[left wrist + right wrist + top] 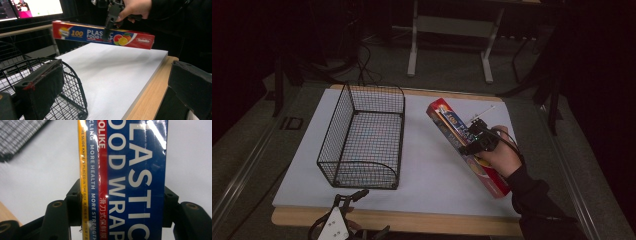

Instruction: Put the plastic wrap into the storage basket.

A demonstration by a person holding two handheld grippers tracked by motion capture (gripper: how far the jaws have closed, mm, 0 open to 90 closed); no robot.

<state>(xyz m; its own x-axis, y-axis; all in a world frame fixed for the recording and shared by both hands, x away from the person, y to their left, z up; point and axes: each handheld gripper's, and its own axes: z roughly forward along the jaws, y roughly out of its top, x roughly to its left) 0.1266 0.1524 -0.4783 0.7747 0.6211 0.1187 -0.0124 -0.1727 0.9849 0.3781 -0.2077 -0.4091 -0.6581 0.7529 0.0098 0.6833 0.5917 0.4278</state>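
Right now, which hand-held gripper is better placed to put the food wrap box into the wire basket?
Right. The right hand-held gripper already clamps the food wrap box, off the board beside the wire basket. The left hand-held gripper holds nothing at the table's near edge.

A black wire basket (362, 137) stands on the left part of a white board (432, 165), its long side running away from the near edge. The board lies on a wooden table (412, 222). Beyond the table, on the grey floor, stands a grey metal frame (449, 30) with 2 legs. A lit screen (32, 7) glows in the left gripper view.
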